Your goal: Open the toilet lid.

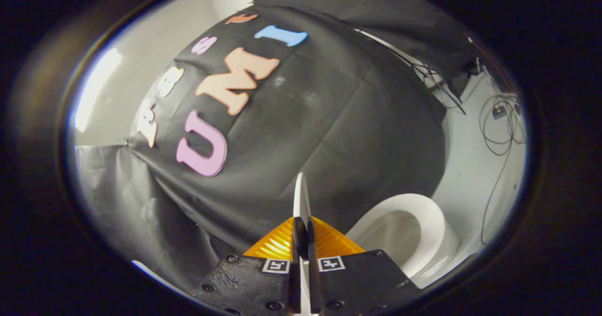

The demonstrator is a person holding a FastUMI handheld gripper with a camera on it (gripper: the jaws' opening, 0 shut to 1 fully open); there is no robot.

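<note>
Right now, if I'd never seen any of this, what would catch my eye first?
Probably the thin white toilet lid, seen edge-on, pinched between the two fingers of the gripper and standing up beyond them. Off to its side sits the white toilet seat ring, uncovered. Past that, loose cables trail along the pale floor.

White toilet lid (301, 198), white toilet seat (425, 222), black cloth wall (338, 132), pale grey floor (470, 165), black cables (498, 128)

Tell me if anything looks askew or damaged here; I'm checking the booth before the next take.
Nothing looks damaged or spilled. The gripper is shut on the lid, held edge-on between the jaws, with the seat open beside it. Loose cables trail down the wall beyond the toilet, which looks untidy.
</note>
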